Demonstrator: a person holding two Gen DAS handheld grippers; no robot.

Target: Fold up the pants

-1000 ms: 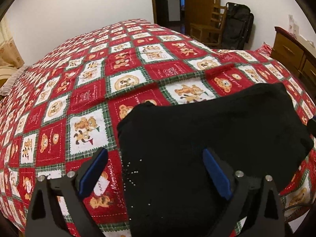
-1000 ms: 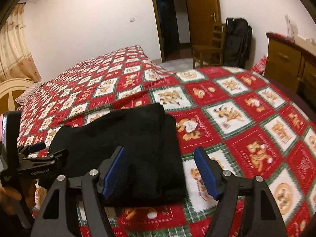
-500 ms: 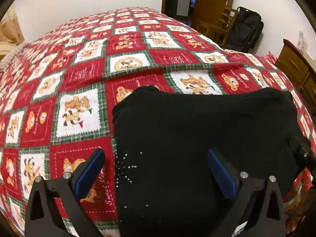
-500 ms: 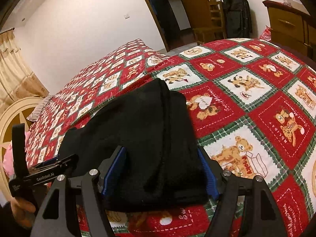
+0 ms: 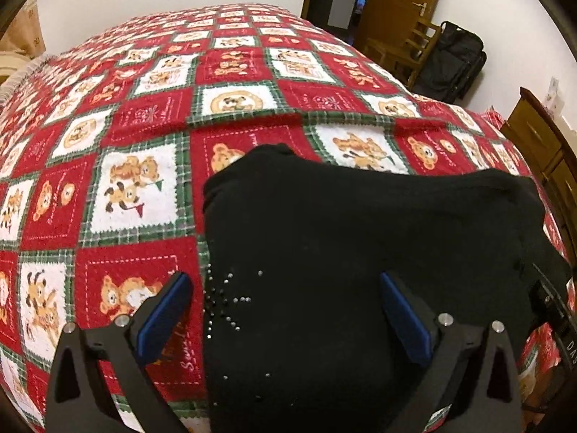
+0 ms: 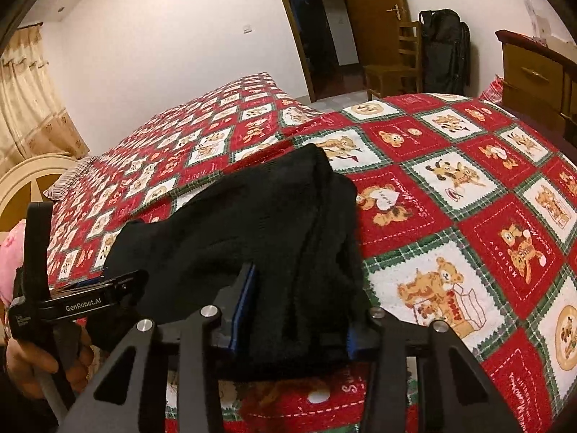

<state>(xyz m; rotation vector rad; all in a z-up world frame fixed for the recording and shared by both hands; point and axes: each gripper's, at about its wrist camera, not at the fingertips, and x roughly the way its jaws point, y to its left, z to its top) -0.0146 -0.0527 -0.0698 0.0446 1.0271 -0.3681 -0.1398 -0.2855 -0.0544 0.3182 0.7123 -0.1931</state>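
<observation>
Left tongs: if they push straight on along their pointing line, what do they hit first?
Most likely the folded black pants, lying between and just beyond the open left tongs. The bear-print bedspread lies under them. Exact gap is unclear from the fisheye.

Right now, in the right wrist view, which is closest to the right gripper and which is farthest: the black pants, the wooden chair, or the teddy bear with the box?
1. Black pants: pinched between the right gripper fingers.
2. Teddy bear with the box: on the quilt, just right.
3. Wooden chair: far back, by the door.
</observation>
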